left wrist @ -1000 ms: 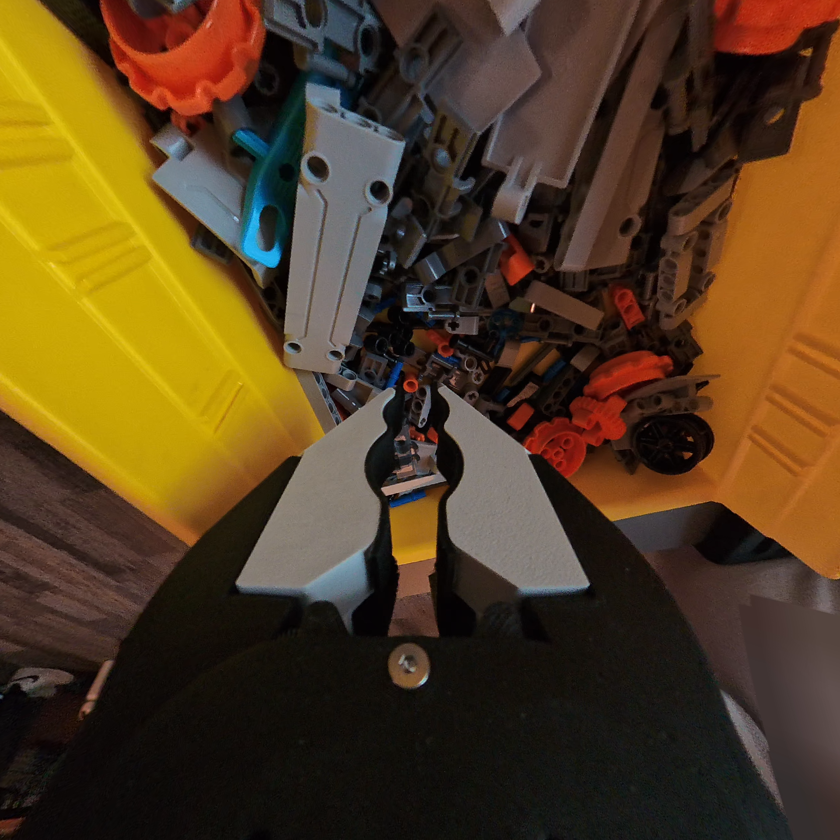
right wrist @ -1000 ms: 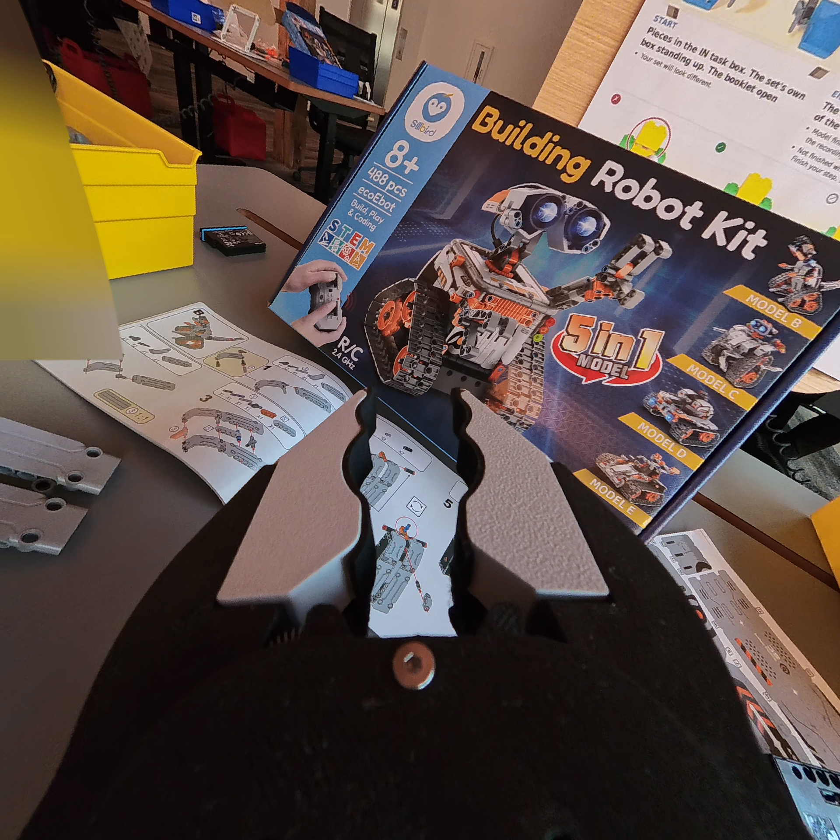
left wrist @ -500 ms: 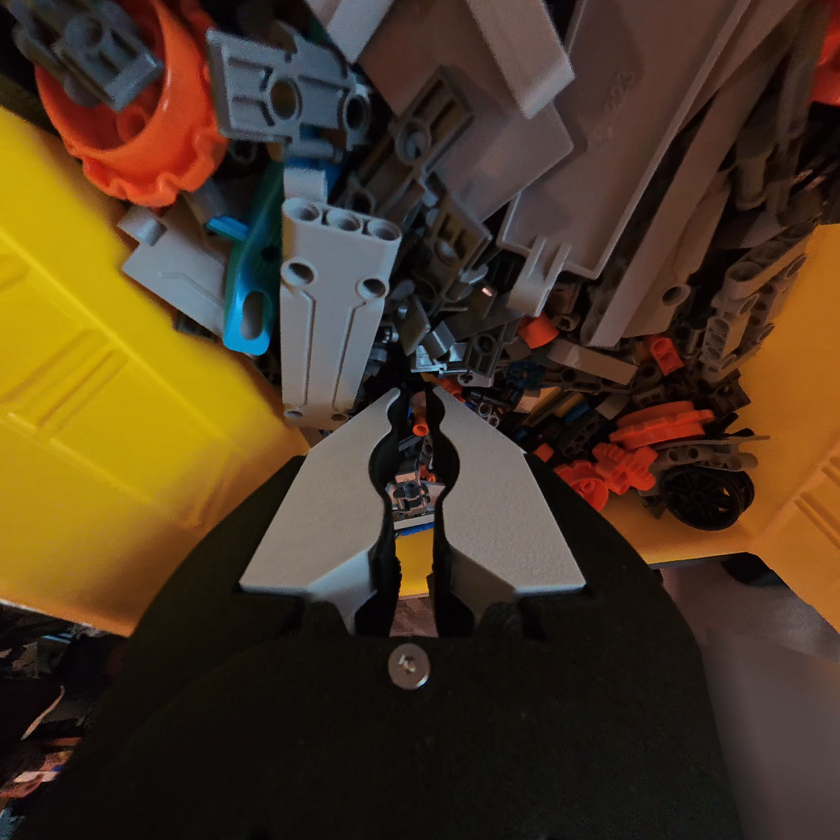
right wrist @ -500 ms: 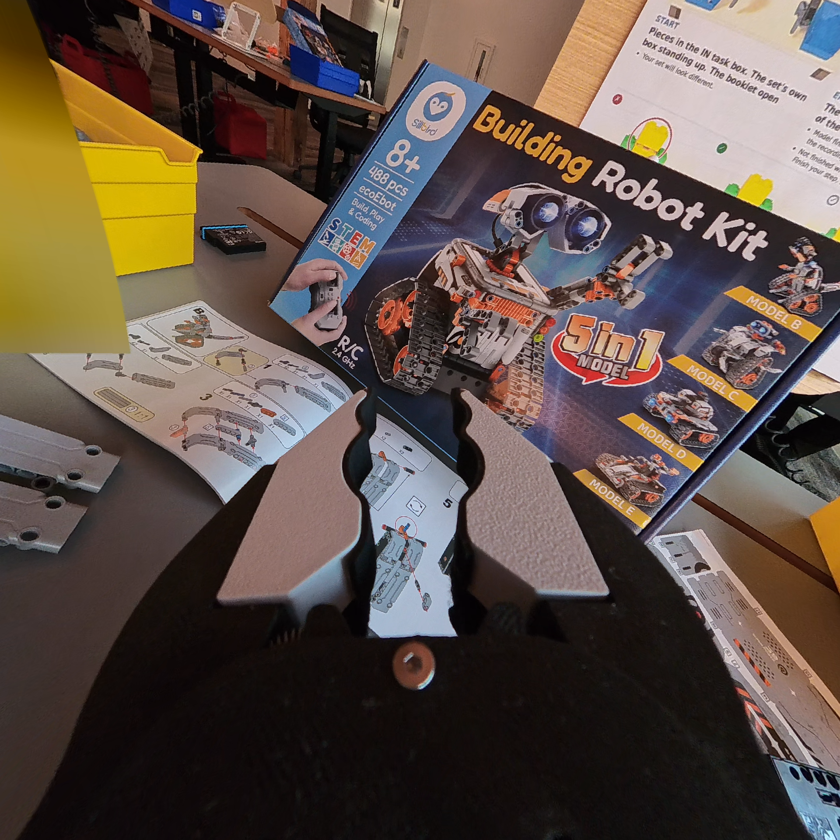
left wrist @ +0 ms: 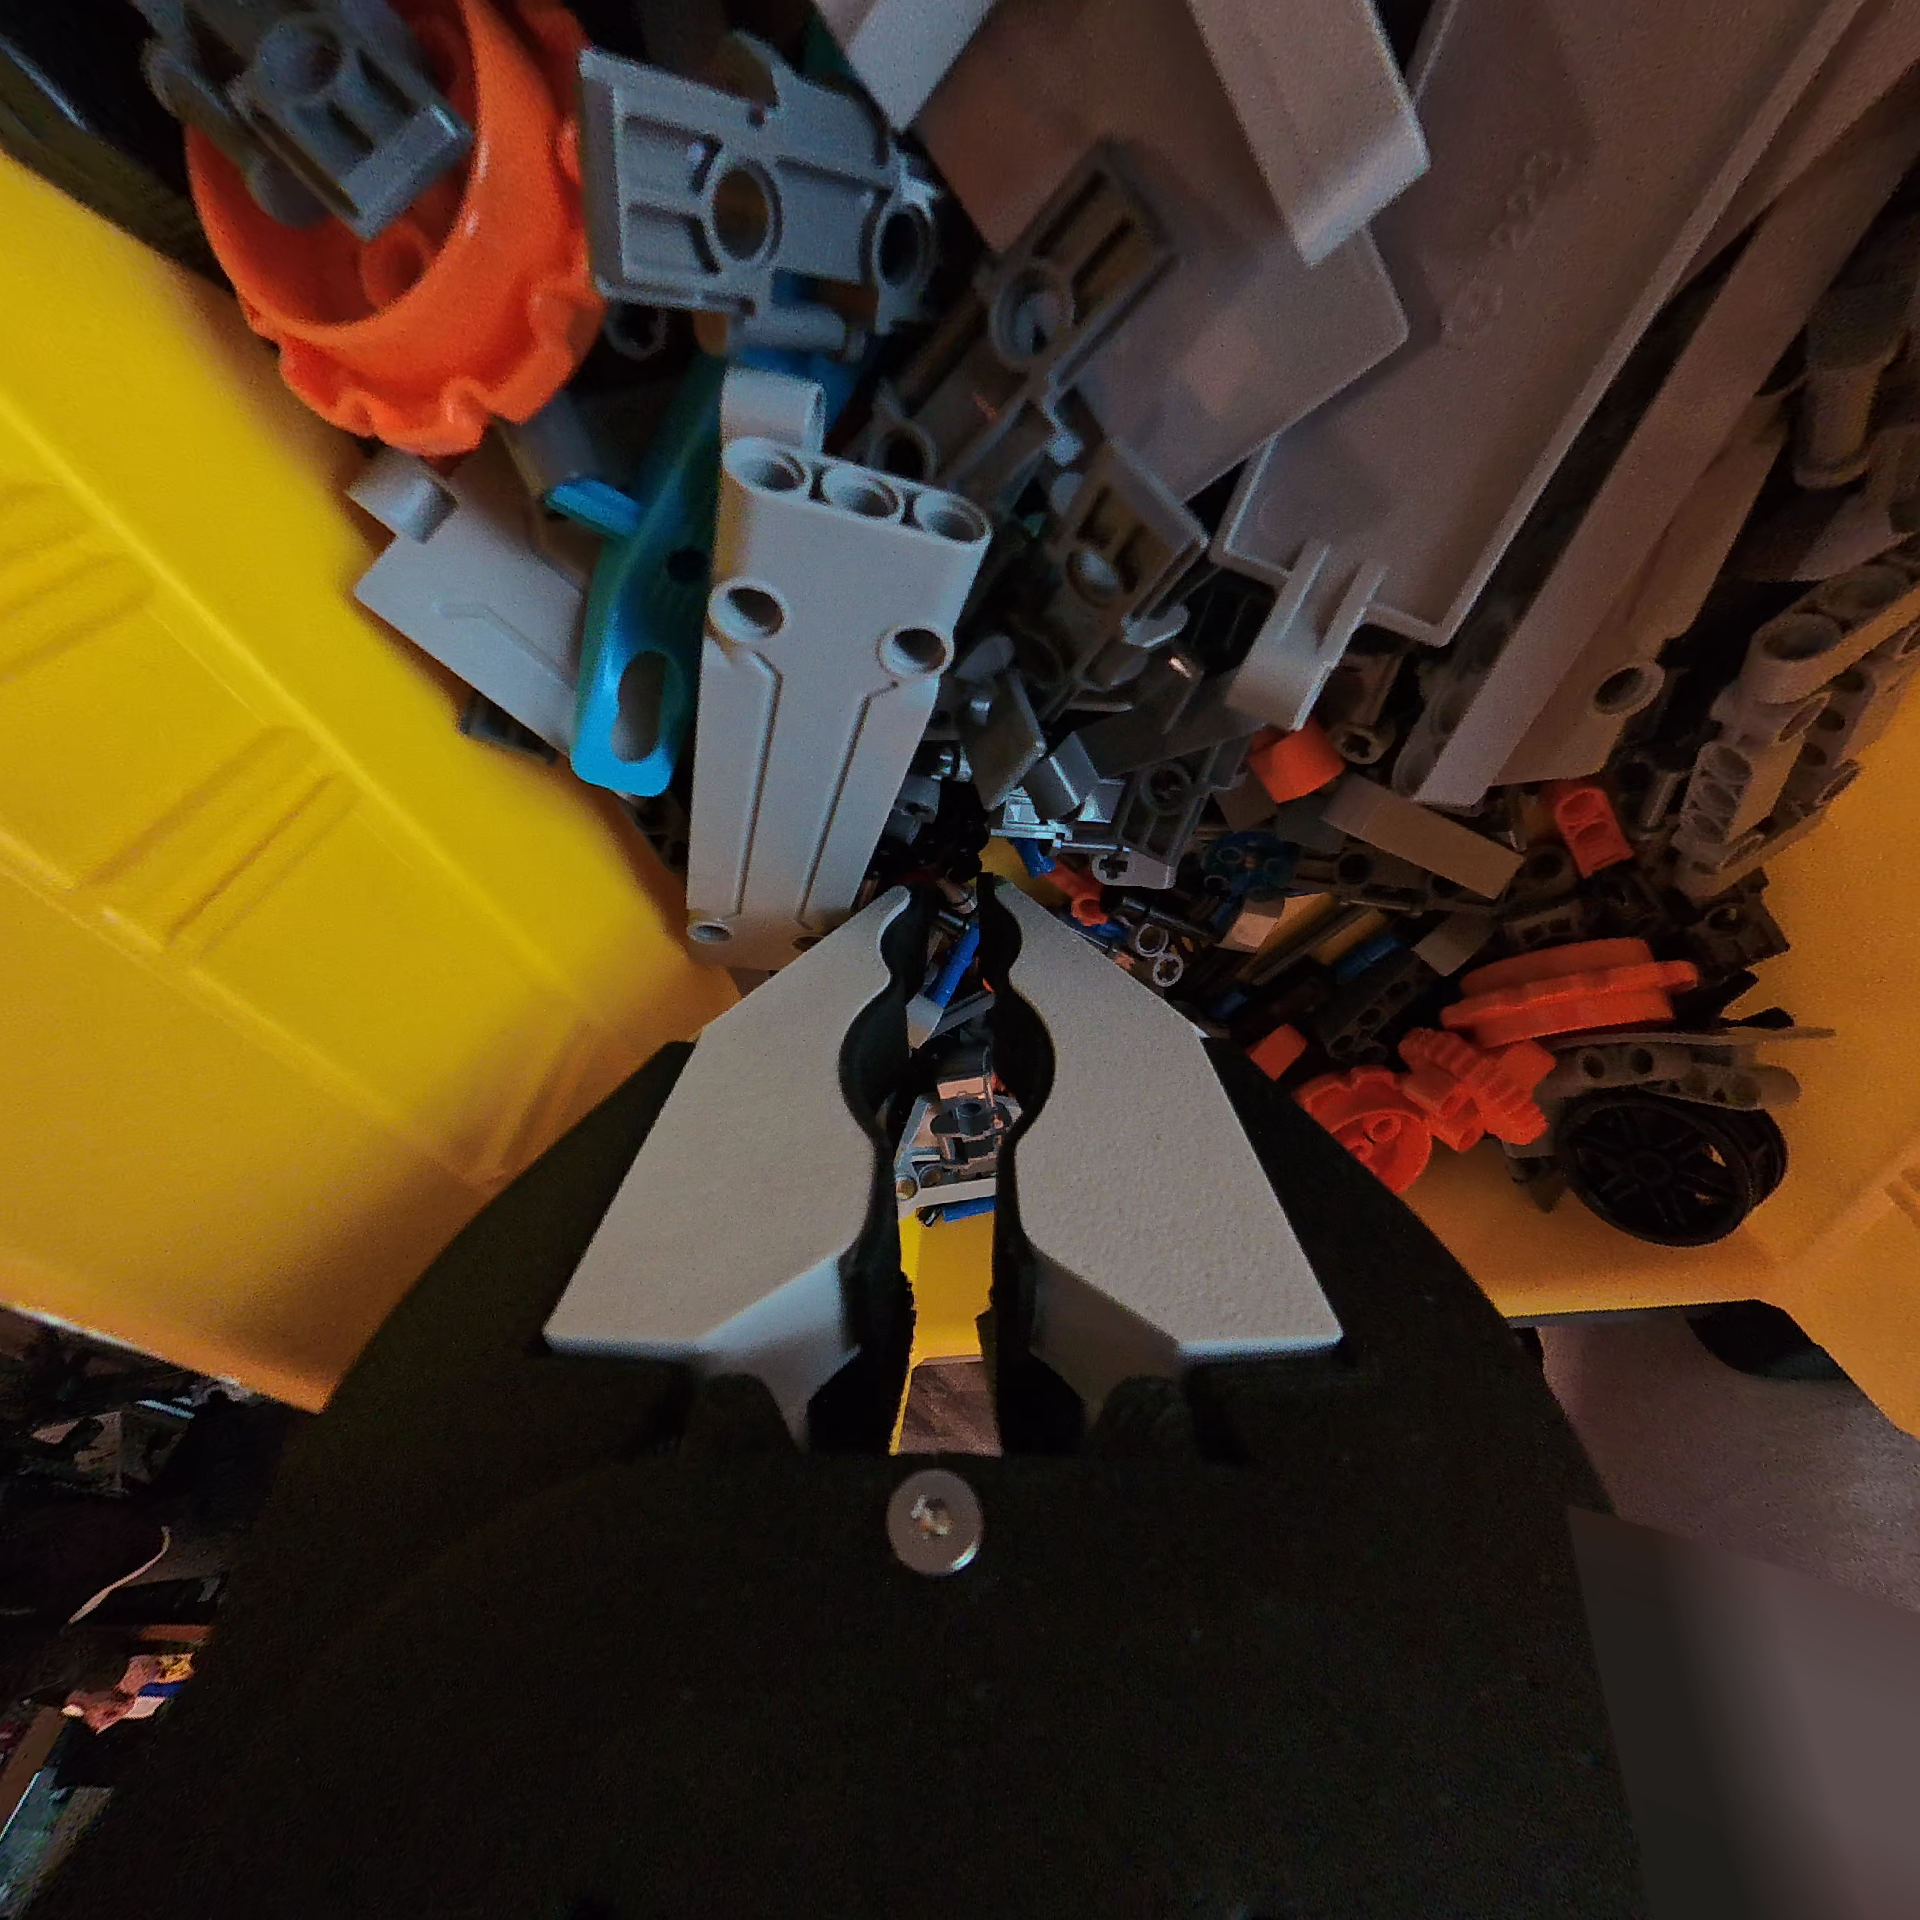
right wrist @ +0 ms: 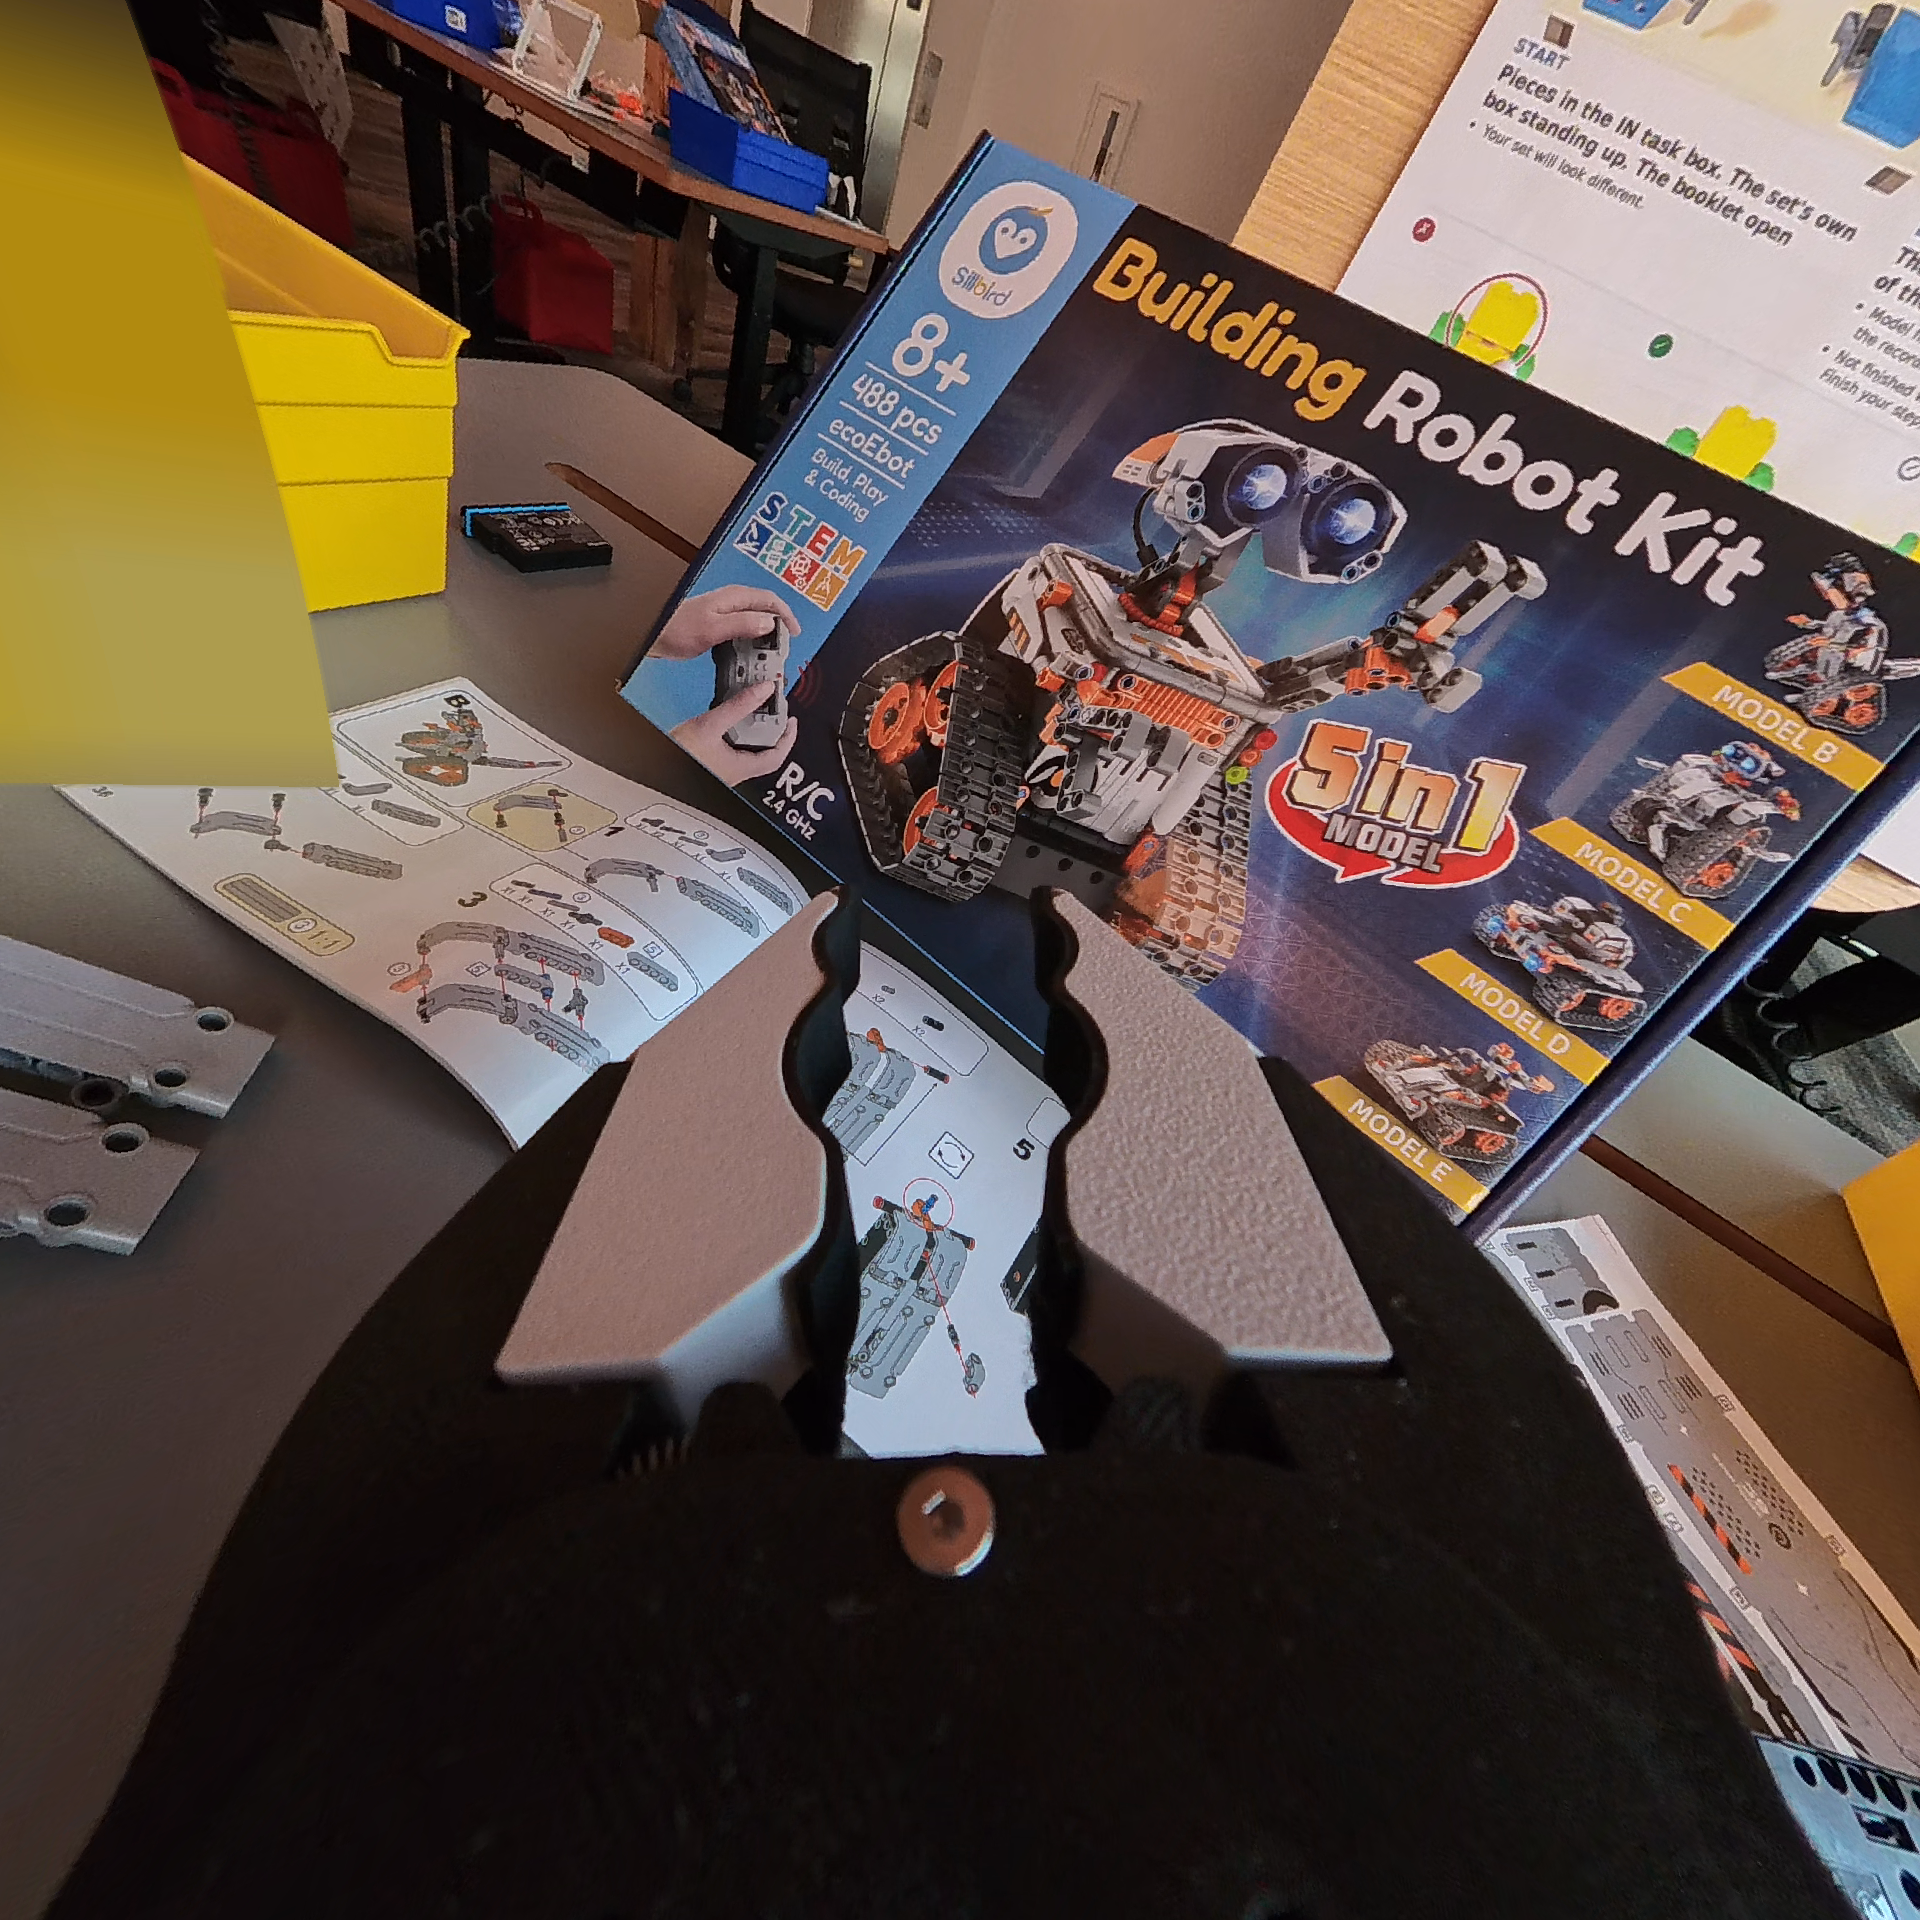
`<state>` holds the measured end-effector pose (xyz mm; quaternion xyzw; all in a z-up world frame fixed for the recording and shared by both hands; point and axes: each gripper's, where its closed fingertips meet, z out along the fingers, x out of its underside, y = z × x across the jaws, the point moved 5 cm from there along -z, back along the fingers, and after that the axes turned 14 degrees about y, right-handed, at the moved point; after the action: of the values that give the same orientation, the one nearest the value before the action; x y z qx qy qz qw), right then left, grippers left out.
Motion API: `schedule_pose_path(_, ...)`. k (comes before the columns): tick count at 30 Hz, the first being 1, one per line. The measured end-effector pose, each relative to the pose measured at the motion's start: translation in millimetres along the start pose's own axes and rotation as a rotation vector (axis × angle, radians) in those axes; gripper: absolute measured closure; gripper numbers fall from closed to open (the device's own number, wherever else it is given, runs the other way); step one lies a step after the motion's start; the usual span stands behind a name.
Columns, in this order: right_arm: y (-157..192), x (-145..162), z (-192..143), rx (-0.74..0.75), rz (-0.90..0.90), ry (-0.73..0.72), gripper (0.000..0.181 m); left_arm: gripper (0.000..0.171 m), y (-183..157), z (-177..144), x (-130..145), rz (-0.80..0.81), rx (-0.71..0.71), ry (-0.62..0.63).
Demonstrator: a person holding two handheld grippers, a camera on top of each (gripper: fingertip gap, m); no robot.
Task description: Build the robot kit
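Note:
My left gripper [left wrist: 948,899] is down inside a yellow bin [left wrist: 260,831], its tips at a heap of small grey, black, blue and orange building parts. Its jaws stand a narrow gap apart, and small loose parts show through the gap; I see nothing clamped. A long light grey panel [left wrist: 821,686] lies just left of the tips. My right gripper [right wrist: 943,904] is open and empty, above an open instruction booklet [right wrist: 499,914] and in front of an upright robot kit box [right wrist: 1299,675].
In the bin lie an orange hub [left wrist: 416,281], large grey plates [left wrist: 1455,364], orange gears [left wrist: 1455,1081] and a black wheel [left wrist: 1662,1164]. On the grey table are two grey panels [right wrist: 104,1091], stacked yellow bins [right wrist: 343,416], a small black device [right wrist: 535,535] and a printed sheet [right wrist: 1714,1507]. My right fingertips sit around 45 cm from my left ones. My right tips are about 35 cm from the black wheel [left wrist: 1662,1164], my left tips only 15 cm.
My left gripper has moved deeper into the bin toward the heap, and its jaws have narrowed a little. The right gripper has barely moved.

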<state>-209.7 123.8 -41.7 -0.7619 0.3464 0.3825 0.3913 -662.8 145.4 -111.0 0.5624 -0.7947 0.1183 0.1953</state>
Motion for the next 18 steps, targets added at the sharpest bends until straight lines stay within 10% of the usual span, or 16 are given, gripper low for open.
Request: schedule_pose_path(18, 3.2, -0.5, 0.3, -0.005, -0.021, 0.004, 0.149, 0.169, -7.9, -14.1, 10.3, 0.019, -0.023, -0.040)
